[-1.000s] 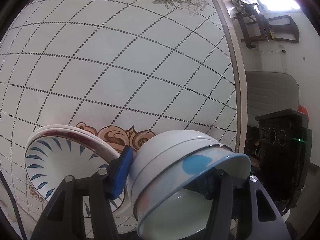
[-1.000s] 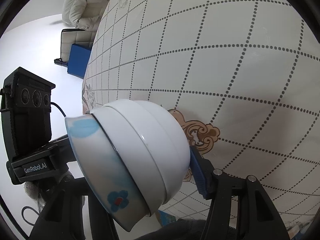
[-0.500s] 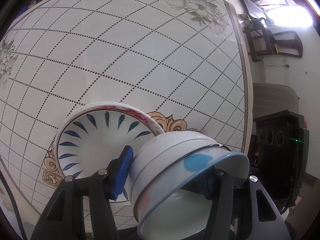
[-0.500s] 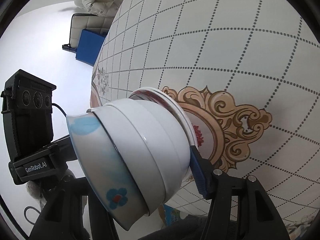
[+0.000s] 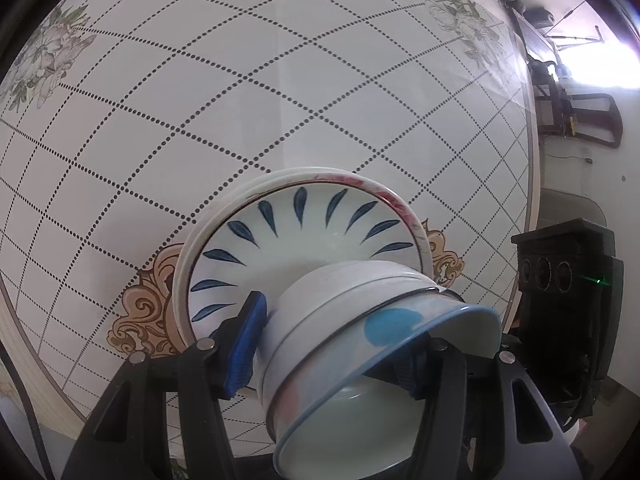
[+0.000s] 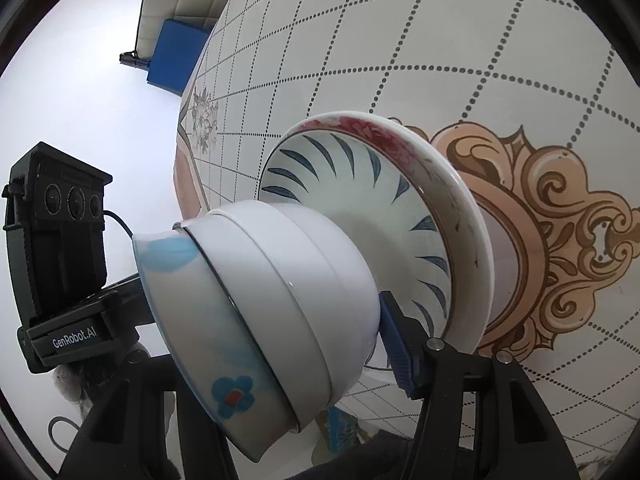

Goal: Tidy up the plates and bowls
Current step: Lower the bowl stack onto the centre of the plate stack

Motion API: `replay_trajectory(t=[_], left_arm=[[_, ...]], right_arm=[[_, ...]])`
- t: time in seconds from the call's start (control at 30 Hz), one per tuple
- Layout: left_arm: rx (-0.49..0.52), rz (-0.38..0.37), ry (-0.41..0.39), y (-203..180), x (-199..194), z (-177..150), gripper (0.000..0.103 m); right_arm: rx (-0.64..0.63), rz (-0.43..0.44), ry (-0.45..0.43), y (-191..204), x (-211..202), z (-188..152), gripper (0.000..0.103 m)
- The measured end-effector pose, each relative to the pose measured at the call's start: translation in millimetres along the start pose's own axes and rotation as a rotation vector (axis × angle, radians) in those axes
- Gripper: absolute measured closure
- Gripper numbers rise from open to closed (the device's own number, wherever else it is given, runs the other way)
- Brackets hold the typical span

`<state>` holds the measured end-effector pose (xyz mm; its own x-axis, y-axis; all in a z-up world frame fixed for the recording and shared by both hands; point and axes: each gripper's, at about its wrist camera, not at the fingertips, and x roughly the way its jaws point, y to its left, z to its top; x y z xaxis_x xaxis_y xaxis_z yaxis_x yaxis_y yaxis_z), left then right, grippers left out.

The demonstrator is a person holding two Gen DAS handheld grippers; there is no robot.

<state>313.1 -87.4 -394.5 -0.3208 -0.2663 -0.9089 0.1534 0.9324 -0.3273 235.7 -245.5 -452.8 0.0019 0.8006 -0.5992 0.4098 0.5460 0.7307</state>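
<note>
Both tongs hold the same bowl stack (image 5: 360,344), one on each side. The left gripper (image 5: 332,344) has its jaws pinched on the stack: blue pad (image 5: 244,348) on the white outside, other finger inside the rim. The right gripper (image 6: 276,344) does the same from its side, w/ its blue pad (image 6: 396,348) pressed on the white wall. So both are closed on the stack, not open.

The stack looks like 2 or 3 bowls nested together; the biggest one has blue blobs and a small blue flower (image 6: 232,396). It is tipped, not flat, and sits up in the air just over the plate stack (image 5: 304,236). The plates sit on the table (image 5: 280,80), on top of the gold curly pattern (image 6: 560,232). Top plate has blue leaf marks; the one under it has a pink rim.

I think the next step is to set the bowls down on the plates.

What could go wrong:
- Bowls are smooth and tipped, so an inner one could slide out.
- If 1 hand lets go first, the stack could tip & fall.
- Coming down too fast or off to a side could bang the plate rim, chip it, or push the plates.
- The plates are near the table edge, so a hard bump is risky.
</note>
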Motion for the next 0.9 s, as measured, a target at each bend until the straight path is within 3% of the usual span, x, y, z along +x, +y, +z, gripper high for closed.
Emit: replay_trajectory(t=[0.33, 0.9], left_arm=[[-0.028, -0.007, 0.017, 16.4, 12.9, 3.6, 0.049], [-0.066, -0.029, 0.003, 20.5, 14.7, -2.8, 0.048]], right_arm=[[0.003, -0.039, 0.023, 0.8, 26.2, 9.2, 0.043], [-0.037, -0.109, 0.024, 6.4, 31.0, 22.4, 0.043]])
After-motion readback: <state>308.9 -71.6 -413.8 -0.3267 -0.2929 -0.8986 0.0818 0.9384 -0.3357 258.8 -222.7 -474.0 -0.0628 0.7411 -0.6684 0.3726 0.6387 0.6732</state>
